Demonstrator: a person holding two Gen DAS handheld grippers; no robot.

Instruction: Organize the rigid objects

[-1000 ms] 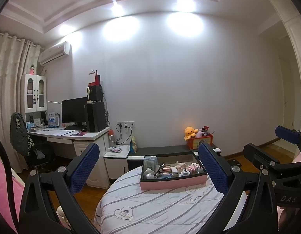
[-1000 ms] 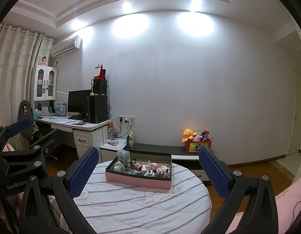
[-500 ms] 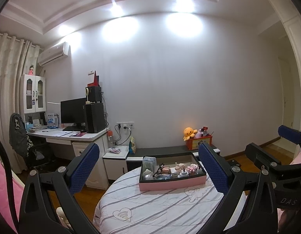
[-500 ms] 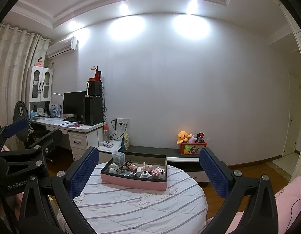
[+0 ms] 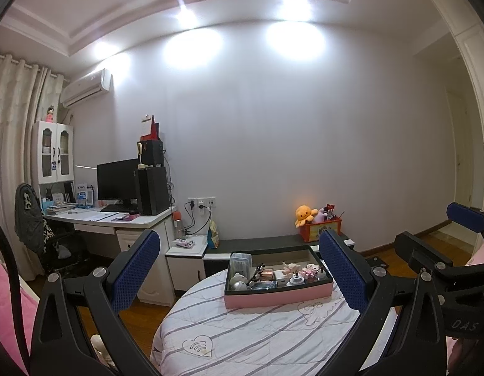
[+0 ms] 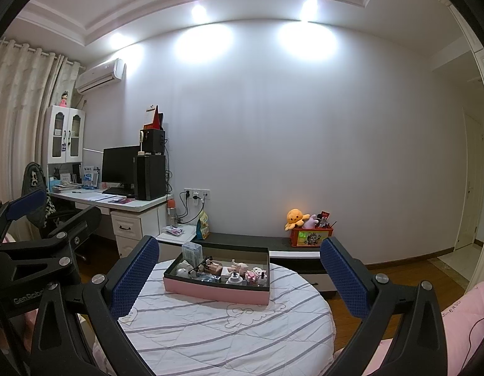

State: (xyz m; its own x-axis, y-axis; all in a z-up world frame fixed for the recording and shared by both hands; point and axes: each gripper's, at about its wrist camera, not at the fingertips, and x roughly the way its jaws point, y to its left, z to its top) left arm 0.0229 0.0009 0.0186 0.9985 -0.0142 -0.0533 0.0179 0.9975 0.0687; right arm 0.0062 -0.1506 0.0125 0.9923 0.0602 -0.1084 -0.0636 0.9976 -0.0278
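left gripper (image 5: 239,269) spread wide, empty | right gripper (image 6: 239,271) spread wide, empty | pink box (image 6: 217,291) of trinkets sits on round table (image 6: 229,338)

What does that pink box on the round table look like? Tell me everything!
The pink box is a shallow, open rectangular tray with pink outer walls and a dark inside and rim, probably cardboard. It lies flat on the far part of the round table's striped white cloth. It is crowded with small things: a clear container at its back left corner, little figurines and bottles. Neither gripper touches it.
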